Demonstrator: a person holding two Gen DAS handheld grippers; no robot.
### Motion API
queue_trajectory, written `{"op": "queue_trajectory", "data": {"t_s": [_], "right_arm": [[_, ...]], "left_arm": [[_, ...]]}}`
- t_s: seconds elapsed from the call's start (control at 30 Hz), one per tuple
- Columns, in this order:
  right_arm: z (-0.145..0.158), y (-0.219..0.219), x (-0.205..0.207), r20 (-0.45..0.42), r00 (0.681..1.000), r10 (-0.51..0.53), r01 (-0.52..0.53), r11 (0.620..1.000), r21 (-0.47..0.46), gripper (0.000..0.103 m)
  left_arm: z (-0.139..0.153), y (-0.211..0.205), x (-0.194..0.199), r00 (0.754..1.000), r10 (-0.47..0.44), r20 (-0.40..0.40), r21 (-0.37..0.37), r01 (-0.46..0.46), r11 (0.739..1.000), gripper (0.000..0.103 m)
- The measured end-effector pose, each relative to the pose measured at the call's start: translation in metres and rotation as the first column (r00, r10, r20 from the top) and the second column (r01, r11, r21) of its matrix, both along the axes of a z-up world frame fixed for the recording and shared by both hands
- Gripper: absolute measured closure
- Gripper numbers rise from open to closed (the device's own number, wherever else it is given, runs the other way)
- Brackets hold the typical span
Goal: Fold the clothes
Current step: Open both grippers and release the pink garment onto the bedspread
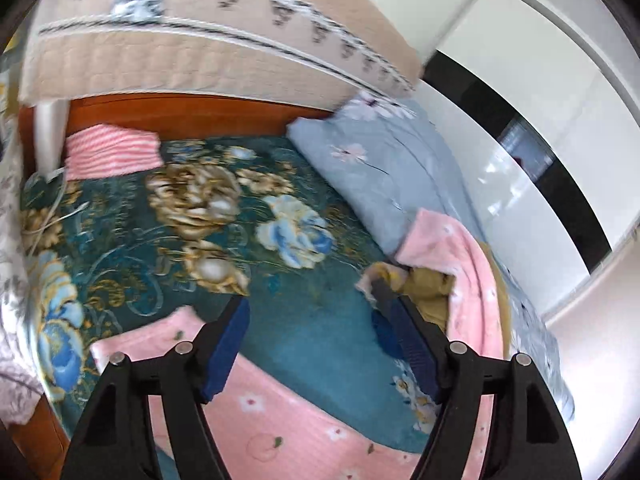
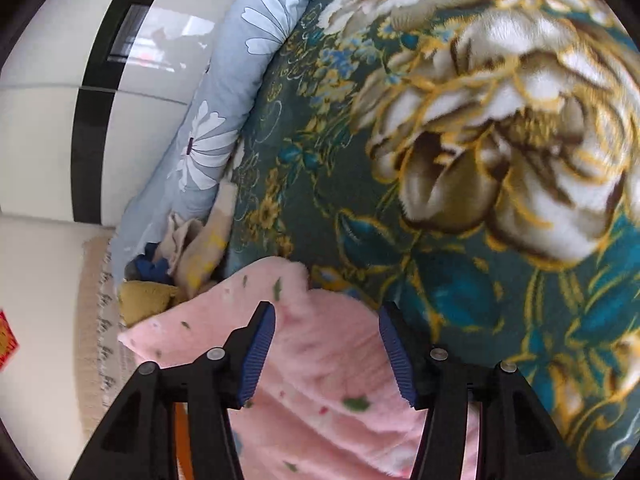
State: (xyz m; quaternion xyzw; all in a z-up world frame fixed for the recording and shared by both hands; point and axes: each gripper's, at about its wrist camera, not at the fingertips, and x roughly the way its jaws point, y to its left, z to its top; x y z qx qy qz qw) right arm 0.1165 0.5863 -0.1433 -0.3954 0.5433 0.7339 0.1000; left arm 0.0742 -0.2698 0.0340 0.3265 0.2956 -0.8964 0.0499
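Nearest in the left wrist view, the left gripper (image 1: 310, 322) hangs with its jaws wide and nothing between the blue pads, over a pink floral garment (image 1: 304, 432) spread on the bed. In the right wrist view the right gripper (image 2: 327, 334) also stands open, its pads clear of the same pink garment (image 2: 320, 360) lying below them.

The garment lies on a teal blanket with large gold and blue flowers (image 1: 224, 216), which covers the bed. Beside it, toward the bed's far edge, sits a small heap of mustard and cream clothes (image 2: 176, 264).

Farther off, a folded light blue floral quilt (image 1: 376, 160) runs along the edge. A pink striped folded cloth (image 1: 110, 154) rests by the wooden bed frame (image 1: 192, 114). Beyond stand a beige patterned headboard cover (image 1: 208, 40) and a glossy white wardrobe with a black strip (image 1: 532, 140).
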Motion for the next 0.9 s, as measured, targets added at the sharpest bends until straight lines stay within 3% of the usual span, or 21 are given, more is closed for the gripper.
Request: {"op": "queue_trajectory", "data": {"t_s": [0.23,0.4,0.6,0.7,0.8,0.9], "right_arm": [[-0.007,0.006,-0.001,0.018,1.000,0.022,-0.023,1.000,0.018,0.045],[-0.002,0.000,-0.018,-0.014,0.998,0.058,-0.057,0.997,0.055,0.045],[-0.014,-0.006,-0.042,0.012,0.998,0.063,-0.063,0.998,-0.022,0.045],[-0.018,-0.010,-0.053,0.037,0.998,0.058,-0.057,0.998,-0.042,0.044],[0.001,-0.025,-0.060,0.008,0.994,0.107,-0.107,0.994,0.027,0.044],[0.030,-0.055,-0.062,-0.055,0.966,0.252,-0.243,0.960,0.140,0.044]], "left_arm": [[-0.018,0.041,-0.028,0.990,-0.126,0.061,0.037,0.124,0.992,0.028],[-0.022,0.062,-0.035,0.990,-0.137,0.045,0.085,0.133,0.987,0.028],[-0.026,0.097,-0.036,0.981,-0.190,0.027,0.114,0.186,0.976,0.028],[-0.037,0.123,-0.036,0.972,-0.231,0.036,0.179,0.221,0.959,0.028],[-0.046,0.147,-0.036,0.961,-0.272,0.050,0.178,0.260,0.949,0.028],[-0.052,0.174,-0.037,0.942,-0.328,0.070,0.154,0.315,0.937,0.028]]}}
